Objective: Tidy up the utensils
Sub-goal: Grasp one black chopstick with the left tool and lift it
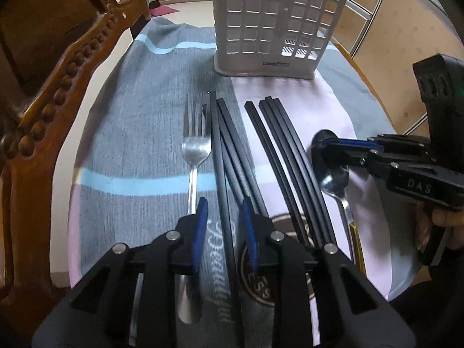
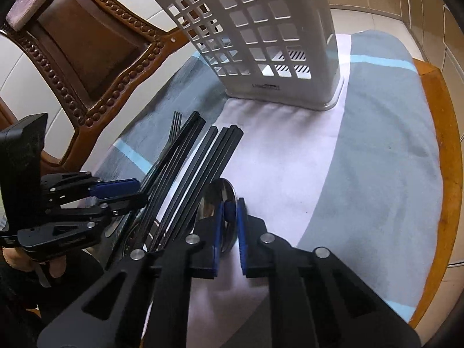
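Observation:
Several black chopsticks lie on the cloth in two bundles, a left bundle (image 1: 221, 145) and a right bundle (image 1: 285, 145). A steel fork (image 1: 194, 148) lies left of them. My left gripper (image 1: 224, 220) straddles one chopstick of the left bundle, and its blue pads stand clear of it, so it is open. A steel spoon (image 2: 216, 194) lies right of the chopsticks. My right gripper (image 2: 230, 220) is shut on the spoon's bowl. The same gripper shows in the left wrist view as the right gripper (image 1: 322, 148). A white slotted utensil caddy (image 1: 278, 23) stands upright behind.
A grey, blue-striped and white cloth (image 1: 139, 121) covers a round wooden table (image 2: 446, 150). A carved wooden chair (image 1: 58, 87) stands close on the left. A hand (image 1: 443, 220) holds the right gripper. Bare cloth lies to the right of the spoon.

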Motion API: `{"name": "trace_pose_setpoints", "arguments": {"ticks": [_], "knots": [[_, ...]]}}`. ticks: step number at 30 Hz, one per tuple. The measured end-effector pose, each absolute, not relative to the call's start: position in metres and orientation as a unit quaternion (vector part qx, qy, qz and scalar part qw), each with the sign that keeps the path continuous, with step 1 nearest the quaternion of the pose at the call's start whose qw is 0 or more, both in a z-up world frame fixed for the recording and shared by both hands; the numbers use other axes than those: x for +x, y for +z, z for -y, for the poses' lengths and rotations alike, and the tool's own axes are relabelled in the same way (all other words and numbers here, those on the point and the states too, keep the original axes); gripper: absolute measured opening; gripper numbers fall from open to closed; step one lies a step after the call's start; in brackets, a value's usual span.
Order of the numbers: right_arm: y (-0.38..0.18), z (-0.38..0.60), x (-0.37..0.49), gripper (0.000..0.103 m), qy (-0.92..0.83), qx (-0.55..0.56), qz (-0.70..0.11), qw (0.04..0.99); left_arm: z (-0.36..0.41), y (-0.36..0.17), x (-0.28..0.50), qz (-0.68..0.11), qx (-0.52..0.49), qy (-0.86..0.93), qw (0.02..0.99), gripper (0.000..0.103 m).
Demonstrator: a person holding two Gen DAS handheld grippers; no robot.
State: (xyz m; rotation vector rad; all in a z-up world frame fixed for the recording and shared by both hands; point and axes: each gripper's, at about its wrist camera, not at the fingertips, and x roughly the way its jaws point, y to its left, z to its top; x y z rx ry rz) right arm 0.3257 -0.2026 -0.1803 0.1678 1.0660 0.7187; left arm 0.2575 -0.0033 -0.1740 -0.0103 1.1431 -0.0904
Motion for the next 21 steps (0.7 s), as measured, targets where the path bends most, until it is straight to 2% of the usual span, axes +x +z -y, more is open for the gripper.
{"name": "trace_pose_setpoints", "arguments": {"ticks": [6, 10, 16, 21], "knots": [[-0.181, 0.202, 0.328, 0.012, 0.343, 0.086, -0.499, 0.791, -0.003, -0.177, 0.277, -0.548, -0.027, -0.043, 0.835, 0.025], [-0.179, 0.202, 0.327, 0.007, 0.343, 0.085, -0.501, 0.790, -0.004, -0.177, 0.295, -0.554, -0.038, -0.052, 0.830, 0.007], [-0.170, 0.209, 0.326, 0.004, 0.337, 0.089, -0.486, 0.801, -0.011, -0.176, 0.307, -0.547, -0.048, -0.051, 0.834, 0.007], [-0.156, 0.213, 0.323, 0.001, 0.339, 0.096, -0.469, 0.810, -0.016, -0.146, 0.299, -0.505, -0.055, -0.061, 0.859, 0.007]]}}
